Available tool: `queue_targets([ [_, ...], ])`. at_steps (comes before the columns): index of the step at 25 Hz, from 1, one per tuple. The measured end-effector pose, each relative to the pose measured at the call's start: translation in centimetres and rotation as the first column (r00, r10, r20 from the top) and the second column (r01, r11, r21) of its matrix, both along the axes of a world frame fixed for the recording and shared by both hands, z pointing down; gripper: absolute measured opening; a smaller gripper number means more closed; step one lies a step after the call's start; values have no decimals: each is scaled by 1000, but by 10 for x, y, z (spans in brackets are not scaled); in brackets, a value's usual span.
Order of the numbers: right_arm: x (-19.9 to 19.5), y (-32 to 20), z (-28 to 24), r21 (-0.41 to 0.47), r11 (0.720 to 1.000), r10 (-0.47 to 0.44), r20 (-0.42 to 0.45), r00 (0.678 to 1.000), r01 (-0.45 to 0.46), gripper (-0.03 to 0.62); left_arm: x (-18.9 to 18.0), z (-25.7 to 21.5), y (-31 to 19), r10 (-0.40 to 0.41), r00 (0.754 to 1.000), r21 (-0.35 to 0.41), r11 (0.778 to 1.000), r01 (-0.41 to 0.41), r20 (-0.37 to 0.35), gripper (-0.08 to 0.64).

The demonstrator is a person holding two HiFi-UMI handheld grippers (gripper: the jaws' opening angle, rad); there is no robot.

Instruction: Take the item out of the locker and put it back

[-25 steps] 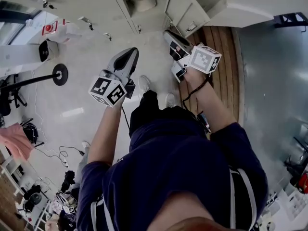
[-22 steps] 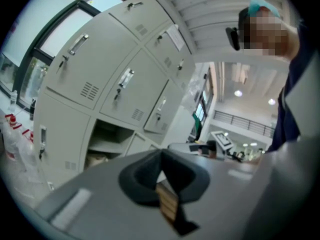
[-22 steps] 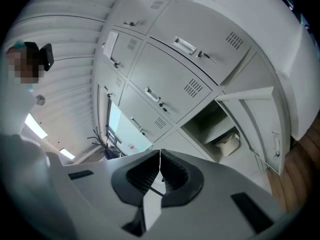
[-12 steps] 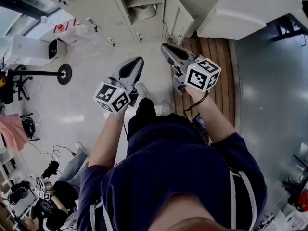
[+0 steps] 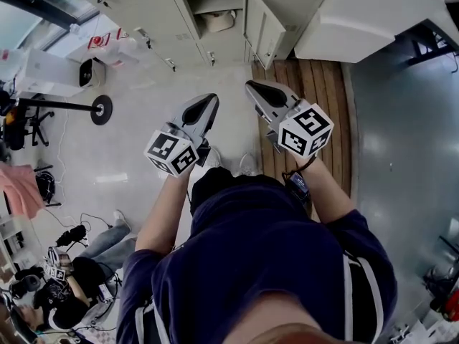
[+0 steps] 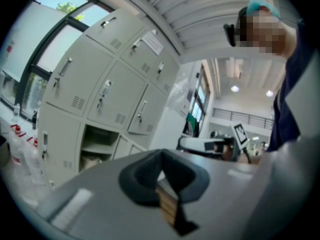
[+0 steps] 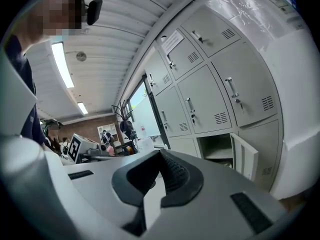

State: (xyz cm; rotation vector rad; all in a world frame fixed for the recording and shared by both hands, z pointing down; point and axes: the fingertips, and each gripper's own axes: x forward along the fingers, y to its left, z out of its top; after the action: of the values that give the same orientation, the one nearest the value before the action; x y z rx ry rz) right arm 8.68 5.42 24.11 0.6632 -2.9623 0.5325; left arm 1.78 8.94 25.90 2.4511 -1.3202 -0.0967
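Observation:
A low locker (image 5: 213, 6) in the grey bank stands open, its door (image 5: 259, 26) swung out to the right. On its floor lies a pale beige item (image 5: 217, 22). The left gripper view shows the same opening (image 6: 100, 145) with the item (image 6: 89, 161) dim inside. In the right gripper view the compartment (image 7: 218, 147) and its door (image 7: 244, 157) are visible. My left gripper (image 5: 210, 100) and right gripper (image 5: 252, 86) hover side by side well short of the lockers. Both are shut and hold nothing.
A large white cabinet (image 5: 373, 16) stands right of the lockers beside a strip of wooden flooring (image 5: 315, 84). A black stand with a round base (image 5: 100, 110) and white equipment (image 5: 50, 74) sit left. A seated person (image 5: 79, 278) is lower left.
Both grippers have drifted lower and slightly right in the head view, closer to my body. The locker door stays open and the item has not moved.

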Motion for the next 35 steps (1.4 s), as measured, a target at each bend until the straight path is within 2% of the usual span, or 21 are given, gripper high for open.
queue_targets([
  [7, 3, 17, 11, -15, 1000, 23, -37, 999, -23, 8, -9, -10, 10, 25, 1000, 3, 1000, -25, -5, 3],
  [12, 19, 44, 8, -1, 998, 65, -51, 997, -66, 8, -2, -17, 39, 44, 999, 10, 999, -44, 4, 3],
  [18, -23, 33, 4, 20, 997, 77, -65, 995, -76, 8, -39, -20, 28, 57, 998, 16, 998, -57, -3, 3],
  [35, -30, 42, -5, 35, 997, 67, -66, 996, -65, 8, -37, -22, 32, 69, 997, 24, 997, -68, -18, 3],
])
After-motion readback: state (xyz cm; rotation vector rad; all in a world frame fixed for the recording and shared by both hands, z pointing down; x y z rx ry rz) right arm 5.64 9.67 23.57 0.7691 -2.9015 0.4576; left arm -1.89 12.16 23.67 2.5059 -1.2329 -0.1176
